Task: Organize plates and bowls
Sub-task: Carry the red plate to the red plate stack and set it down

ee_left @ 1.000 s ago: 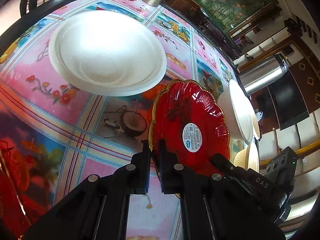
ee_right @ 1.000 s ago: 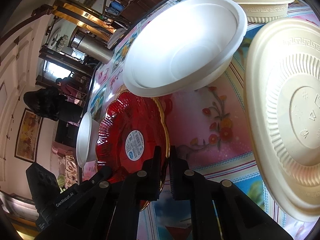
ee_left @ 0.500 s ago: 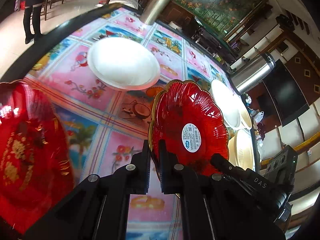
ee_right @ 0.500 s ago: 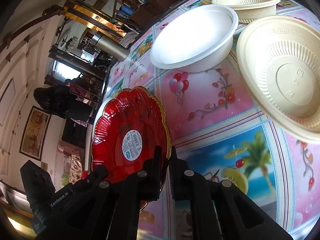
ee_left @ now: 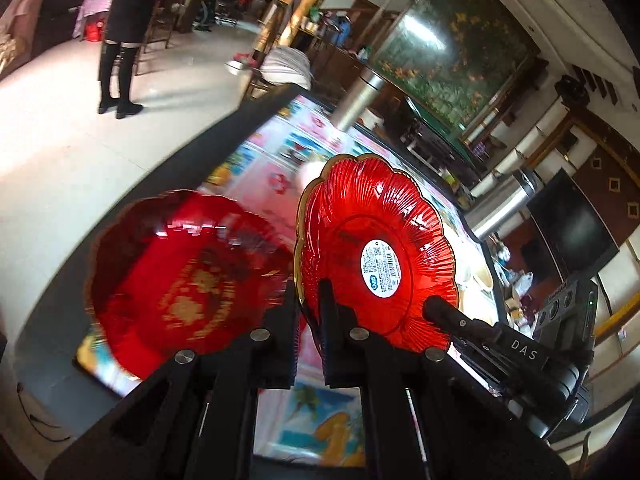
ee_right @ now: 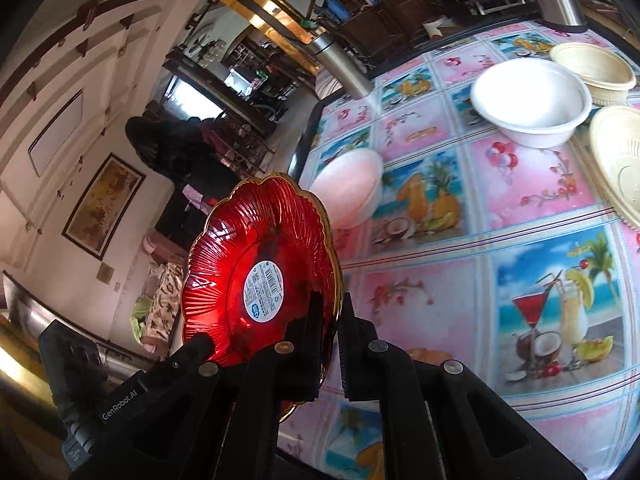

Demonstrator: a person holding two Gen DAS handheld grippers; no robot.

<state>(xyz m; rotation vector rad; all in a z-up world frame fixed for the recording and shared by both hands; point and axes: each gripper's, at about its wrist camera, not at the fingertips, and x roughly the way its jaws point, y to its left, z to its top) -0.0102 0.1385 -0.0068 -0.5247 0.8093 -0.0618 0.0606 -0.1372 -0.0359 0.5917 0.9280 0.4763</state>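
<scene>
We have lifted the red plate [ee_left: 376,256] off the table [ee_right: 500,216]; left claw [ee_left: 309,300] and right claw [ee_right: 329,316] each clamp its rim; a second red plate [ee_left: 188,276] lies left of it.

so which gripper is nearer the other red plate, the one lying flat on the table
Left. The left gripper pinches the lifted red plate right beside the flat red plate. The right gripper grips the lifted plate's opposite edge, farther away.
</scene>
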